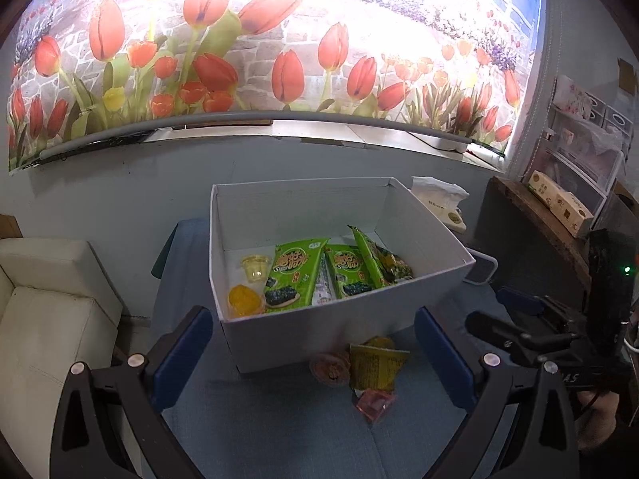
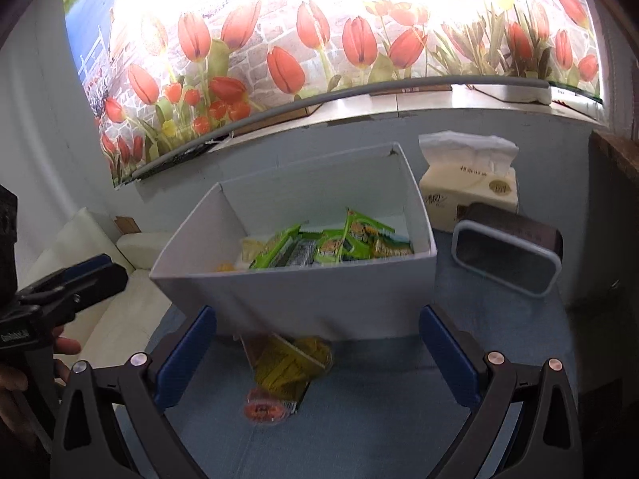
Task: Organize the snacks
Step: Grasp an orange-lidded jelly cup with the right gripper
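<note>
On the blue cloth just before the white box, both tools hang with nothing in them: the left gripper spread wide, the right gripper likewise released. Between their fingers lie the leftovers, close together against the box's near wall: one yellow-green packet, one pink jelly cup and one small pink wrapped piece. Inside the box rest three green seaweed packets and two yellow jelly cups, possibly more hidden beneath. By that count the sorting looks more than half done, with three items left. Beyond, to the right, stand one tissue pack and one dark lidded container.
</note>
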The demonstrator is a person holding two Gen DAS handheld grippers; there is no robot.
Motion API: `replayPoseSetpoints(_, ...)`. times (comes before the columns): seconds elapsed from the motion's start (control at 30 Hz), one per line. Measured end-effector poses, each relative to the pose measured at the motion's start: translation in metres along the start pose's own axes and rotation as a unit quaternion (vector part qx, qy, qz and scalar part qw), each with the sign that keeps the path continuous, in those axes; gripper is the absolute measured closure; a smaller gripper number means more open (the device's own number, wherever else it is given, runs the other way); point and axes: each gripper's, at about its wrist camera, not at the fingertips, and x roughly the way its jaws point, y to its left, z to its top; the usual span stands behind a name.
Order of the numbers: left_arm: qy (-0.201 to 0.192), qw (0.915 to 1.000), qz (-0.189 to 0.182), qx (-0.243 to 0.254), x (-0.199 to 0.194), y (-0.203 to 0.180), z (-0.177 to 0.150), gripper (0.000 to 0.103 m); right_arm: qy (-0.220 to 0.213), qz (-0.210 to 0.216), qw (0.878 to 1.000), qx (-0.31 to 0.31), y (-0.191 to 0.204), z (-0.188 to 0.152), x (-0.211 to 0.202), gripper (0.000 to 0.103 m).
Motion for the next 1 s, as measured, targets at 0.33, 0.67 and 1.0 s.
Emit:
replayPoseSetpoints(0.33,0.005,0.9996,-0.015,-0.025,-0.060,0.001,-0.085,0.000,0.048,-0.002,0.998,0.032,0.027,-0.081,0.029,0.000)
replayPoseSetpoints(0.67,0.027,0.9979,-0.003,-0.059,-0.082,0.038,-0.134,0.000,0.045,-0.003,0.999,0.025,0.051,-0.092,0.060,0.003)
replayPoseSetpoints(1.0,0.029,0.9969,-0.001,-0.073,-0.083,0.054,-0.144,0.000,0.069,-0.012,0.998,0.009,0.058,-0.091,0.078,0.052)
